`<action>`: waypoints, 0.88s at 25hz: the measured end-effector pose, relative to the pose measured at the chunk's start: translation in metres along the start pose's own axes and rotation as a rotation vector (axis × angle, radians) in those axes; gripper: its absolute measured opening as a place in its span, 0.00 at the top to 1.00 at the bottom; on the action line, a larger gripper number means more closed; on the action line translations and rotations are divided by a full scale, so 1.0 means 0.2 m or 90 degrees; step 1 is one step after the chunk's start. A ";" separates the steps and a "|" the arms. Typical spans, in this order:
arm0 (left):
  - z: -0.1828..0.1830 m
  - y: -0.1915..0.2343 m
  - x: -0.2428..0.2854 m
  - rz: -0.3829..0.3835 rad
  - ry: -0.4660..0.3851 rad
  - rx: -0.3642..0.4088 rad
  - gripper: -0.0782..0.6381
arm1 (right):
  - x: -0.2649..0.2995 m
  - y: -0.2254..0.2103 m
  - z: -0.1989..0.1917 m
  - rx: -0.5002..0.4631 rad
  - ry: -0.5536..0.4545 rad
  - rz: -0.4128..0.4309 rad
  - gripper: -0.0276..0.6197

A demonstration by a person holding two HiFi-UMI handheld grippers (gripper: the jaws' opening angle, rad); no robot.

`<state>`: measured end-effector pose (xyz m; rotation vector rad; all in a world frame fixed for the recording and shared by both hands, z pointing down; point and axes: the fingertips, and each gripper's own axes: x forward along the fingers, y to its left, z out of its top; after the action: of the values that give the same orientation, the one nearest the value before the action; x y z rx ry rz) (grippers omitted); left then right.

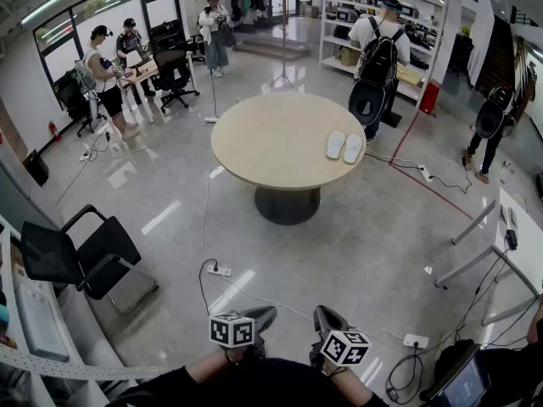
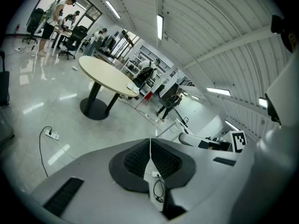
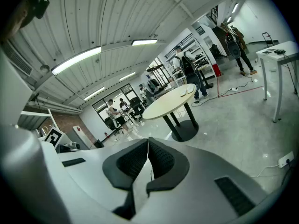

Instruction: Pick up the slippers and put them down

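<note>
The pair of white slippers (image 1: 344,147) lies side by side, soles down, near the far right edge of the round beige desk (image 1: 271,142) with a dark pedestal foot. The desk stands well away across the grey polished floor (image 1: 339,244), with a person wearing a black backpack (image 1: 377,58) just behind it.

By my reading the task is at its opening step: neither slipper is touched, and the pickup has not begun. The next move calls for crossing the floor to the desk. The jaws must then be spread before they go over a slipper, probably one slipper to each gripper.

The left hand-held gripper (image 1: 261,314) and the right hand-held gripper (image 1: 327,318) are held low and close to the person's body, just beside one another. Both aim forward and a little downward towards the desk. Each has its ribbed black pads pressed together with nothing between them.
</note>
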<state>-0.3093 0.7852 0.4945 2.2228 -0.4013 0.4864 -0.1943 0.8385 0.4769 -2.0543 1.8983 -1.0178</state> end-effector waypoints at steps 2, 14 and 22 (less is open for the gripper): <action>0.01 0.00 -0.01 -0.002 -0.001 0.001 0.86 | 0.00 0.01 0.00 -0.003 -0.001 -0.001 0.93; 0.05 0.10 -0.04 -0.007 0.004 -0.014 0.86 | 0.08 0.05 0.00 0.008 -0.009 -0.013 0.93; 0.10 0.19 -0.03 -0.027 0.010 -0.026 0.86 | 0.16 0.05 0.00 0.008 -0.005 -0.048 0.93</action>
<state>-0.3270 0.7475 0.5047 2.1826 -0.3527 0.4682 -0.2046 0.8074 0.4823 -2.1345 1.8187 -1.0341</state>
